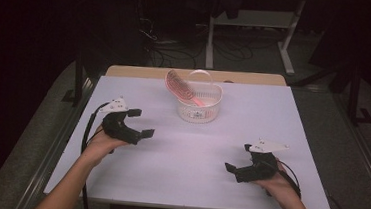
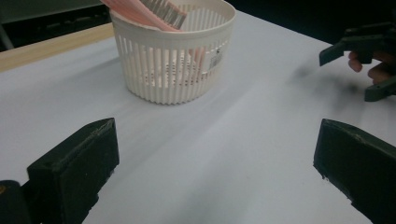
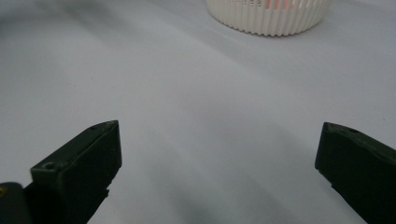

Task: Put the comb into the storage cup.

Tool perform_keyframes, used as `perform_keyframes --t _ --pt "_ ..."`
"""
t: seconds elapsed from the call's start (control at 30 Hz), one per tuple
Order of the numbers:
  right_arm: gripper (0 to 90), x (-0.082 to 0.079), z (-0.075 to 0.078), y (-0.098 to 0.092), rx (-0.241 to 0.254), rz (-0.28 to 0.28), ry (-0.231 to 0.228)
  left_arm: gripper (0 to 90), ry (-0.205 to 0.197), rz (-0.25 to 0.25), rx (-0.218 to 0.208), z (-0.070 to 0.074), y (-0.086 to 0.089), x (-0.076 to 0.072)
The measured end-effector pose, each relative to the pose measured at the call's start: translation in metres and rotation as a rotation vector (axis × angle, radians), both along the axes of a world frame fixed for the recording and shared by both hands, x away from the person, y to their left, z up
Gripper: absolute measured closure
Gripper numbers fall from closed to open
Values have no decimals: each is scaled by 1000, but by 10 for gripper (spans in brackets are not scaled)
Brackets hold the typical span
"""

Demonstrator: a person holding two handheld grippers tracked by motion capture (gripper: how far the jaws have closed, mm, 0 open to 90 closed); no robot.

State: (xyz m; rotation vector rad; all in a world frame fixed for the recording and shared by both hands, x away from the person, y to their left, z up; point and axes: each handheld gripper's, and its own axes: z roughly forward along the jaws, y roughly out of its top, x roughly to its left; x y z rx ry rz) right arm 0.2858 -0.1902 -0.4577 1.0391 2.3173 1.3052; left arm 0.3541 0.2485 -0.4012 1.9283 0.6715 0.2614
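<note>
Both grippers, left (image 1: 138, 122) and right (image 1: 237, 159), gape empty; the brush (image 1: 180, 87) leans over the light basket (image 1: 201, 105), so a careless grab likely tips it.

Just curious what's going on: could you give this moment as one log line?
left gripper: open, empty | right gripper: open, empty | pink hairbrush: leaning in white basket | basket: untouched on table

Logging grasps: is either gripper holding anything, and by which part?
Nothing held. Left gripper and right gripper have open, empty jaws; brush sits in basket.
</note>
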Motion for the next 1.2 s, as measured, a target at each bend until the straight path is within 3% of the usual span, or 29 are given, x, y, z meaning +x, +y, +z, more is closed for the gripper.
perform_keyframes --t 0.5,0.67,0.97,1.2 --pt "0 -1 0 0 2 1 2 1 -10 -14 4 -20 16 -28" --pt "0 -1 -1 -1 1 1 1 1 -14 -27 27 -30 18 -37" --pt "0 -1 -1 -1 -2 -2 1 1 -1 -33 37 -41 22 -48" --pt "0 -1 -1 -1 -5 -2 0 1 1 -36 40 -41 22 -47"
